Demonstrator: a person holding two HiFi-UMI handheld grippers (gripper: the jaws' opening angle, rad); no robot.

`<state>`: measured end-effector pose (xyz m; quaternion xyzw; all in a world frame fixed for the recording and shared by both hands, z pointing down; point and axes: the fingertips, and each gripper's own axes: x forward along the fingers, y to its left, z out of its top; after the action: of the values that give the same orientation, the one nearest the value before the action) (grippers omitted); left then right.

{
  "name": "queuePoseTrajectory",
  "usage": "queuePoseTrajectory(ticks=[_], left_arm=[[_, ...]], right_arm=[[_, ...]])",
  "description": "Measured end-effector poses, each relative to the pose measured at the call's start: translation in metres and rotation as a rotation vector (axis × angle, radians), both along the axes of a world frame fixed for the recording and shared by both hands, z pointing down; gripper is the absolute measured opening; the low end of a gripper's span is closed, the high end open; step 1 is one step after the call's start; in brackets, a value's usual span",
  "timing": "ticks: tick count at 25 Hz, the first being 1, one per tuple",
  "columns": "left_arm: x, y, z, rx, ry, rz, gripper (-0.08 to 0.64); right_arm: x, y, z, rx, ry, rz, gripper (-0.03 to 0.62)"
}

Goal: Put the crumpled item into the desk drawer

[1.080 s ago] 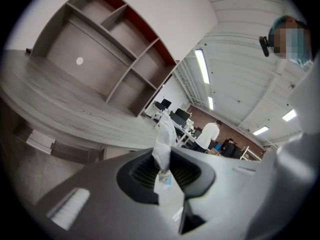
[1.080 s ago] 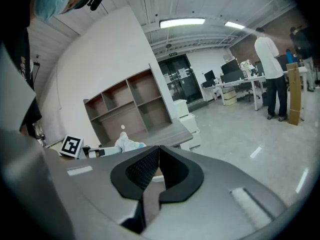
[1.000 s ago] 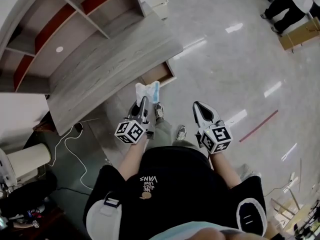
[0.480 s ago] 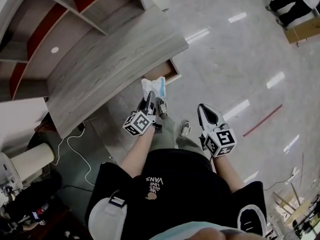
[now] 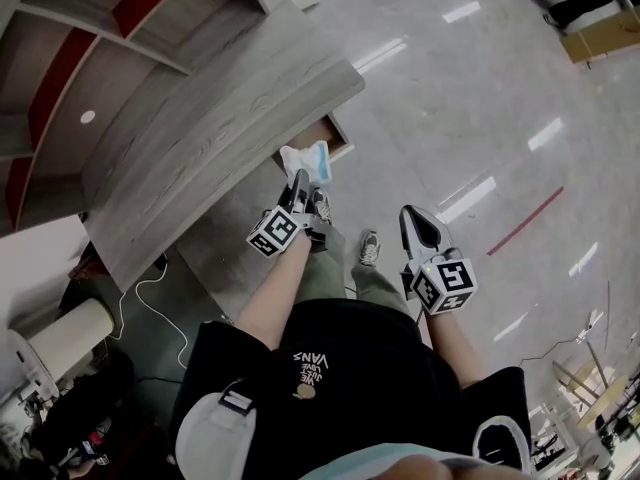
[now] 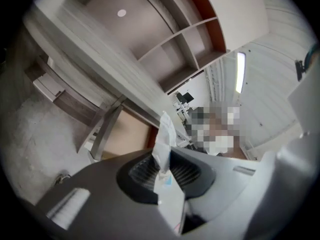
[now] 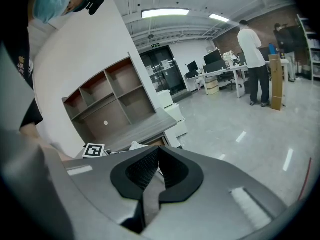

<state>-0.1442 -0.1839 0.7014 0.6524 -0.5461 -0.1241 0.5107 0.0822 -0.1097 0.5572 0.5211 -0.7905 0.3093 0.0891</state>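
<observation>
- The crumpled item (image 5: 305, 161), white with a blue patch, is off the desk (image 5: 220, 128) and up in the air, pinched in the left gripper (image 5: 298, 180).
- In the left gripper view the jaws are clamped tight on the item (image 6: 164, 139); one end sticks up past the tips and the rest hangs back between the pads.
- Right behind it sits the drawer (image 5: 318, 136), pulled out from under the desk's edge, its tan inside showing (image 6: 127, 134).
- From the head view the item overlaps the drawer's front lip; whether it is over the opening or just short of it is hard to say.
- The right gripper (image 5: 412, 213) hangs well apart, over the floor (image 5: 480, 118), beside the person's shoe (image 5: 369, 248).
- Its jaws (image 7: 156, 148) are pressed together, with nothing between them.
- Open shelves (image 5: 120, 18) stand behind the desk.
- A white cable (image 5: 150, 288) trails on the floor below the desk's near end.
</observation>
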Motion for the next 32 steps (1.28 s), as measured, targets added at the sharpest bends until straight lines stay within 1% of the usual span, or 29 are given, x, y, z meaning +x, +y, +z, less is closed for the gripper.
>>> queuePoseTrajectory(ticks=[5,13,17,28,32], left_arm=[[0.004,-0.012,0.016,-0.034,0.111,-0.060,0.103],[0.011,-0.021,0.035,-0.079,0.189,-0.119,0.103],[0.011,-0.025,0.042,-0.097,0.237,-0.174,0.103],[-0.003,-0.049,0.065,-0.193,0.269,-0.250,0.103],[-0.005,-0.055,0.073,-0.219,0.291,-0.265,0.103]], right_arm=[[0.005,-0.002,0.007,-0.018,-0.001,0.030,0.003],[0.014,-0.004,0.017,-0.043,0.005,0.082,0.003],[0.016,-0.006,0.021,-0.052,-0.003,0.103,0.003],[0.017,-0.003,0.031,-0.080,-0.016,0.140,0.003],[0.016,-0.003,0.034,-0.087,-0.015,0.150,0.003]])
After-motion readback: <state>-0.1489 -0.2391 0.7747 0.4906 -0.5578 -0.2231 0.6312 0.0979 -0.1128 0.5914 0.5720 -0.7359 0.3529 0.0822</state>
